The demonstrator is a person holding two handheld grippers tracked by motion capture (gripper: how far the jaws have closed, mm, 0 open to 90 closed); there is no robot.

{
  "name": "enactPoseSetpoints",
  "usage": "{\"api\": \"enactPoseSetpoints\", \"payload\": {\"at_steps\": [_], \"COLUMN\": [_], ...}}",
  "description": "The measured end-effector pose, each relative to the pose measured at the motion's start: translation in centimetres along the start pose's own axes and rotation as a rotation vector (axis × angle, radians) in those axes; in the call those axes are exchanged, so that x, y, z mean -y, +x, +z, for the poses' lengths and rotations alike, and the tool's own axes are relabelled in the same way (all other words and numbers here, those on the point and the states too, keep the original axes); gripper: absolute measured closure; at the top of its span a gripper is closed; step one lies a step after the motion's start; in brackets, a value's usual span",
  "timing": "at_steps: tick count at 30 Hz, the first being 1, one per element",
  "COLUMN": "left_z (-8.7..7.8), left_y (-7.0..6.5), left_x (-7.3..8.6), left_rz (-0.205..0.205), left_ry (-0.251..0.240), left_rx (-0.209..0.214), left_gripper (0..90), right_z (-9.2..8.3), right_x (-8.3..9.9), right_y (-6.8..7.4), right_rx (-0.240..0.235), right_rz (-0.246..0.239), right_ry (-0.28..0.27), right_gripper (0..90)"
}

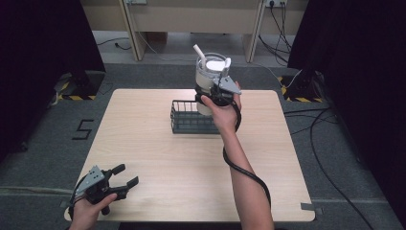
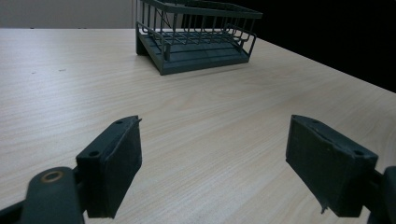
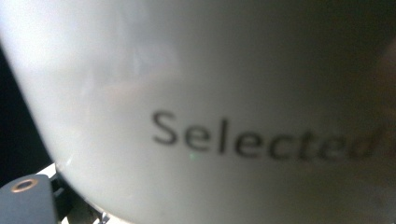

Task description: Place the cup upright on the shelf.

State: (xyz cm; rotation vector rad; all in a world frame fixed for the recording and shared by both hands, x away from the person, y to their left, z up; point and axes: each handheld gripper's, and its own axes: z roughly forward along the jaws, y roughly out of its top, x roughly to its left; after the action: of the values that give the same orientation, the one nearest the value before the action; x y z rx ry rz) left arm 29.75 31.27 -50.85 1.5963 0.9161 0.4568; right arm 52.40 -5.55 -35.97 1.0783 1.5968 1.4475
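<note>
Your right hand-held gripper (image 1: 216, 94) is clamped around the middle of the white tumbler (image 1: 209, 76) in the high view, holding it up in the air above the right end of the dark wire basket (image 1: 187, 117). The cup stands upright, lid on, a straw poking out of the top towards the back. Your left hand-held gripper (image 1: 123, 178) sits low at the near-left corner of the worktop (image 1: 158, 158), jaws spread, holding nothing.

Over to the left gripper view: both black jaws wide apart above bare wood, the basket far off ahead and nothing in it that you can see.

Right gripper view now: smooth white cup wall (image 3: 201, 93) pressed right up to the lens, the word "Selected" printed across it. That glossy, rigid, round side looks slippery to me, and the lidded top probably makes it top-heavy, so keep your grip mid-body and level, clear of lid and straw.
</note>
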Motion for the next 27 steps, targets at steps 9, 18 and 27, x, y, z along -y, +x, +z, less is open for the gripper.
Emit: {"api": "enactPoseSetpoints", "payload": {"at_steps": [9,18,27], "left_z": [0.0,0.0,0.0], "left_y": [0.0,0.0,0.0], "left_x": [0.0,0.0,0.0], "left_rz": [0.001,0.0,0.001], "left_ry": [0.001,0.002,0.003], "left_rx": [0.002,0.004,0.005], "left_gripper": [17.6,17.6,17.6], "right_z": [0.9,2.0,2.8], "right_x": [0.4,1.4,2.3], "right_y": [0.1,-0.1,0.0], "right_rx": [0.002,0.015,0.022], "right_rz": [0.001,0.002,0.003], "right_ry": [0.013,0.047,0.072], "right_gripper": [10.2,10.2,10.2]}}
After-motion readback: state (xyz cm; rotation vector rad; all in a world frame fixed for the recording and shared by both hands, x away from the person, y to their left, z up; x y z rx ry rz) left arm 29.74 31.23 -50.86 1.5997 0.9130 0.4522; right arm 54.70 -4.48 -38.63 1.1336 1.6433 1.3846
